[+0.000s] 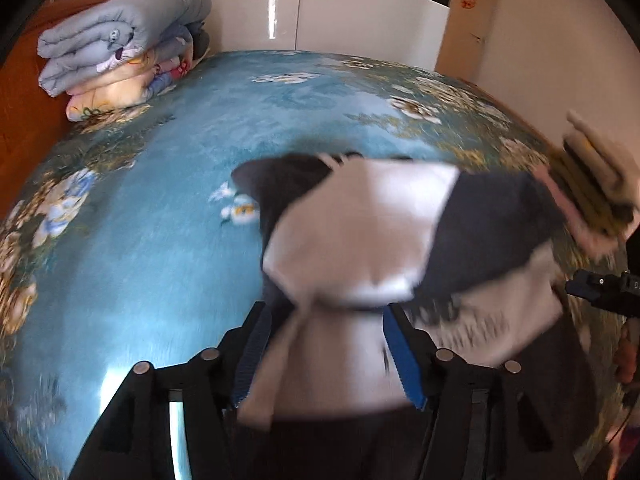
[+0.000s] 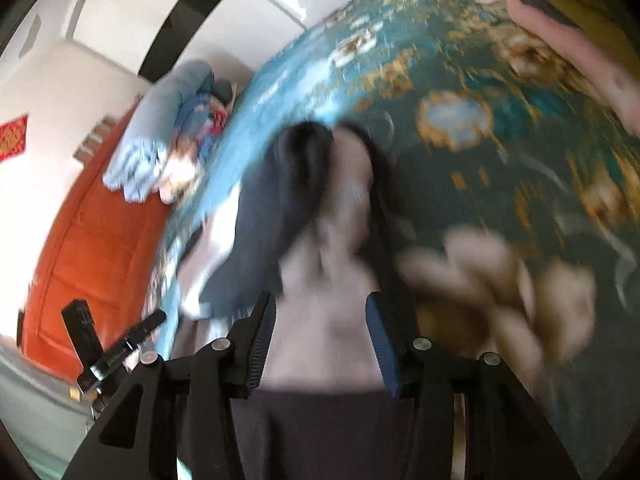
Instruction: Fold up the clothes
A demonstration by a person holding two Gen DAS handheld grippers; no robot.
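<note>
A white and dark navy garment hangs bunched over a blue floral bedspread. My left gripper is shut on a white part of the garment, which fills the gap between its blue-padded fingers. My right gripper is shut on the same garment, with pale fabric bunched between its fingers. Both views are blurred by motion. The right gripper's body shows at the right edge of the left wrist view.
A pile of folded quilts lies at the bed's far left corner against an orange wooden headboard. A stack of folded clothes sits at the right of the bed. White wardrobe doors stand behind.
</note>
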